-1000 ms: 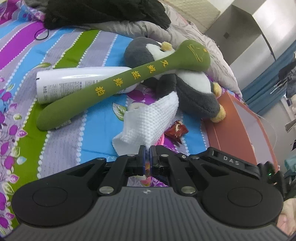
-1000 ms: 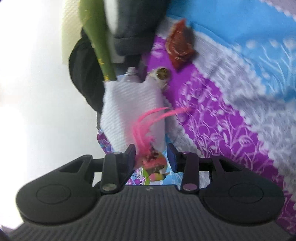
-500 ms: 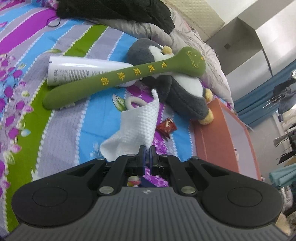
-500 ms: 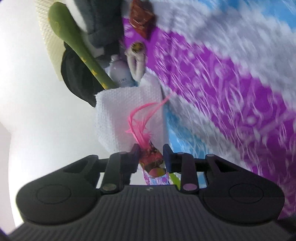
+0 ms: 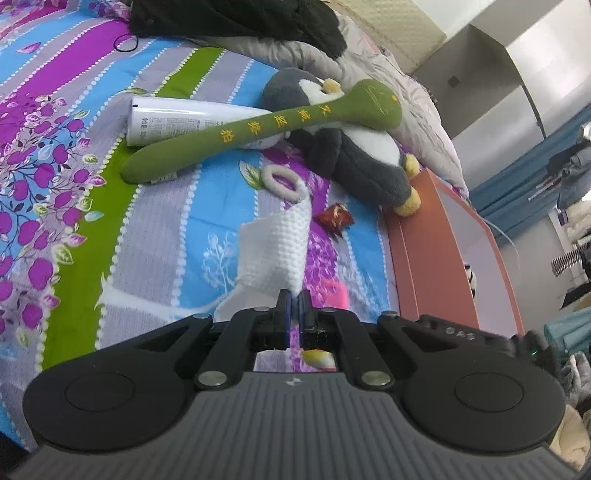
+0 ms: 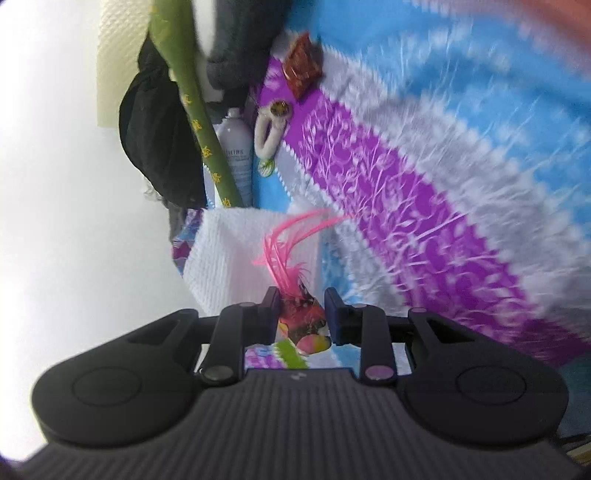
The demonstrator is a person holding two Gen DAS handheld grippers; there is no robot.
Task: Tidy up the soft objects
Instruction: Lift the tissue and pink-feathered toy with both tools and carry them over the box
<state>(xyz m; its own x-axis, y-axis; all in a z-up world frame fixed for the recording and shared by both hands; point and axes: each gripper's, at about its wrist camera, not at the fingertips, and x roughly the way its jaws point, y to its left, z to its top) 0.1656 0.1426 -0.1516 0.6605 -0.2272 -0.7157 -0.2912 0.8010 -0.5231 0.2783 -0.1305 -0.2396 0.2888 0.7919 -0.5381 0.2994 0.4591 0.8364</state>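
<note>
Your left gripper point(image 5: 294, 295) has its fingers pressed together on the near edge of a white cloth point(image 5: 280, 243), which rises from the fingers toward 12 o'clock and hangs over the striped bedspread point(image 5: 155, 236). Your right gripper point(image 6: 301, 299) pinches a small feathered toy point(image 6: 303, 321), red with a yellow end, and its pink feathers curl up toward 1 o'clock. In the right wrist view the same cloth sits just behind the toy, at 11 o'clock from the fingers.

In the left wrist view, a green plush stick point(image 5: 258, 125) with yellow characters lies at 12 o'clock, slanting across a white bottle point(image 5: 177, 123) and the chest of a grey and white plush penguin point(image 5: 354, 147). A white fluffy ring point(image 5: 280, 181) lies on the bed between the stick and the cloth. A red wrapper point(image 5: 336, 218) lies at 1 o'clock from the fingers, just beside the cloth's far end. An orange box point(image 5: 417, 251) stands along the bed's edge at 2 o'clock, with the penguin's yellow feet touching its near corner. Black clothing point(image 5: 229, 18) is heaped at the head of the bed, and a black hair tie point(image 5: 125, 42) lies at 10 o'clock on a purple stripe.
</note>
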